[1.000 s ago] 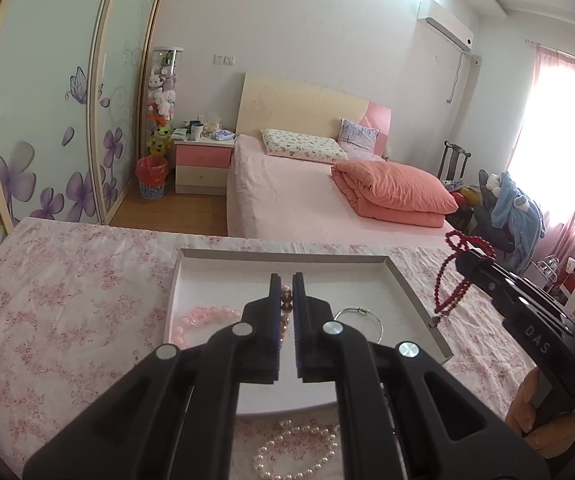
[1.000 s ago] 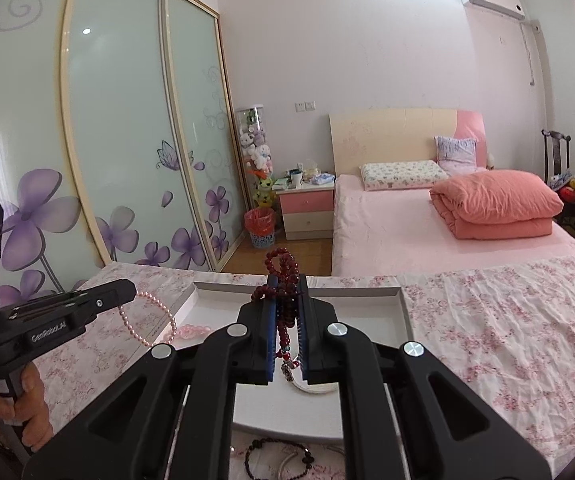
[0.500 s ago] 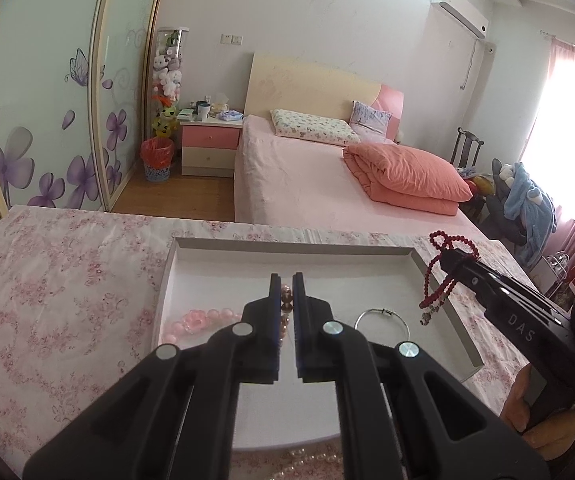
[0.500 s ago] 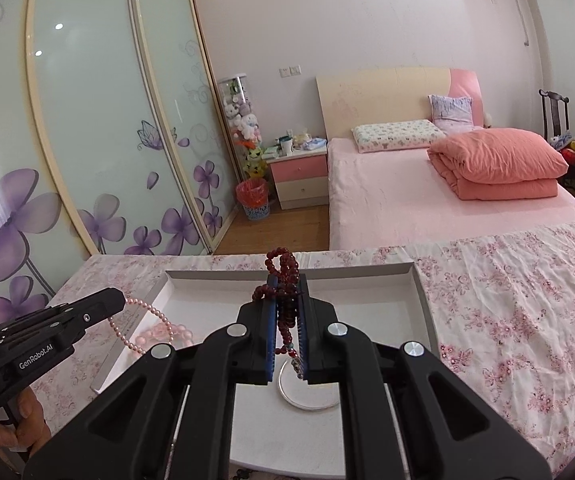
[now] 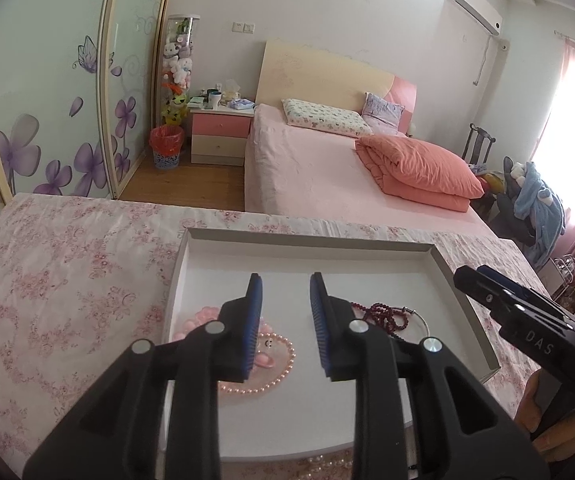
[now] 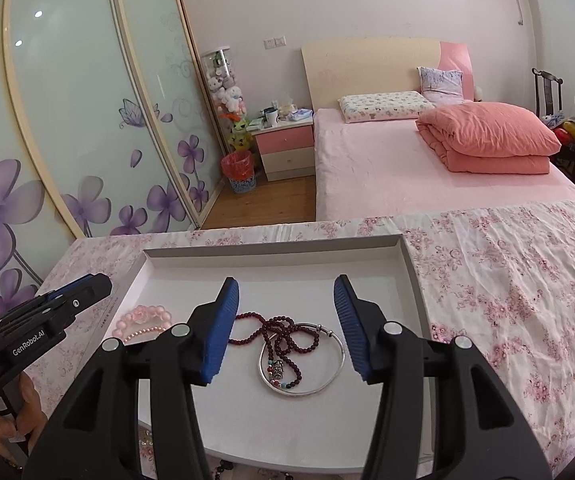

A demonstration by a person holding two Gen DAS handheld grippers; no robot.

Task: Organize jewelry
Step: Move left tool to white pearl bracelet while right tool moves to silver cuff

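The left claw [image 5: 286, 322] covers part of the pale pink pearl strand [image 5: 271, 380] and most of the chunky rose-pink bead bracelet [image 5: 199, 318] in the shallow white tray [image 5: 307, 242]. White pearl beads [image 5: 323, 460] below the tray are cut off by the picture's bottom edge. Small items on the pink-and-cream nightstand [image 6: 285, 146] are too small to identify.

We are seeing the tray's [image 6: 415, 280] far half lying bare. Its low rim is walling every side. The red beads [image 6: 283, 332] and silver bangle [image 6: 329, 380] are crowding its near floor.
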